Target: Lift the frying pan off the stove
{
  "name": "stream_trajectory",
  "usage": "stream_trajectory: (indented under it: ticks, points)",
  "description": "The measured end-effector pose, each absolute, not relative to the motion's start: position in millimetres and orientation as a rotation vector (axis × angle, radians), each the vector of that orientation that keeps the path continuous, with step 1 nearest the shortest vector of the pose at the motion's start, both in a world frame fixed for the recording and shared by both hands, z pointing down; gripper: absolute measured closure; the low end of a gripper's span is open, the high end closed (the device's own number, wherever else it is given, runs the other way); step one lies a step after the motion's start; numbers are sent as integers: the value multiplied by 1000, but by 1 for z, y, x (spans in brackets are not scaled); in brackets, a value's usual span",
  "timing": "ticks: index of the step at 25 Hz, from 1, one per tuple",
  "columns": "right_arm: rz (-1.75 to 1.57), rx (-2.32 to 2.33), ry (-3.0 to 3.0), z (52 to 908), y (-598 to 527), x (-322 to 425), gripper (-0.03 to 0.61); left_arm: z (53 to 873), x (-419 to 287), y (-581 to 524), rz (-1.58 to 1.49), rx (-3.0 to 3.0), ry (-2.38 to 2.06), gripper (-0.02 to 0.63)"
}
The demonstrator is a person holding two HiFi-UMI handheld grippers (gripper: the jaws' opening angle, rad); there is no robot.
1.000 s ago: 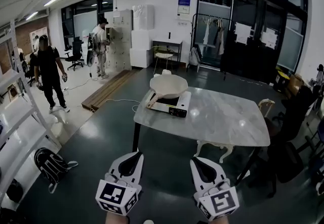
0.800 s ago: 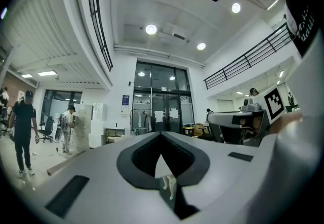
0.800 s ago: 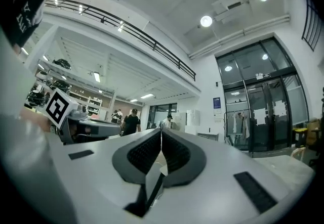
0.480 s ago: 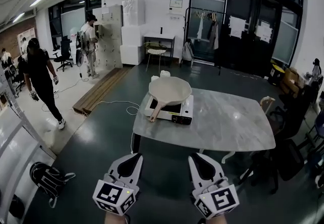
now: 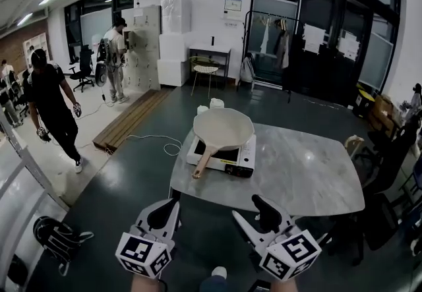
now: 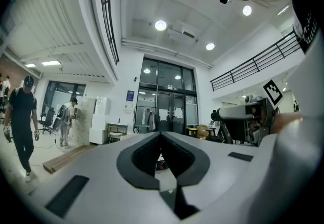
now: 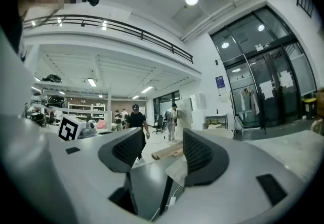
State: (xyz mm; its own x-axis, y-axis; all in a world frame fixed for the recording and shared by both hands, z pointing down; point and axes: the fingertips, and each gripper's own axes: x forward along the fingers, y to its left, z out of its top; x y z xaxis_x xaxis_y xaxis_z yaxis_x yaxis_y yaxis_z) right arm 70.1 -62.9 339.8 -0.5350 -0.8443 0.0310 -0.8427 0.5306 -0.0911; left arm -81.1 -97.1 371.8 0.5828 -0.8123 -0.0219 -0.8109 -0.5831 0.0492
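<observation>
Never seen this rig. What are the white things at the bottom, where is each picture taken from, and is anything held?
No robot here: a person carries two hand-held, two-jaw grippers. The head view looks down from the person's head; the other two views ride on the grippers. The left gripper is shut and empty; the right gripper has just been opening, nothing between its jaws. Ahead, a frying pan sits on a stove on the table, untouched.

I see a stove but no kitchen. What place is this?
Probably a lab or workshop hall: the portable stove sits on a lone table, near tall glass doors and an office chair.
</observation>
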Motion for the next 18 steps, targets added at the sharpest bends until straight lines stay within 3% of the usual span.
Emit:
stream_trajectory:
  ticks: [6, 13, 18]
  points:
    - [-197, -1527, 2706, 344, -140, 86, 364, 389, -79, -160, -7, 2674, -1373, 601]
    - [-244, -1501, 2677, 350, -211, 103, 511, 412, -65, -218, 63, 2617, -1329, 598]
    - [-360, -1292, 2703, 356, -238, 94, 534, 436, -63, -243, 88, 2505, -1251, 539]
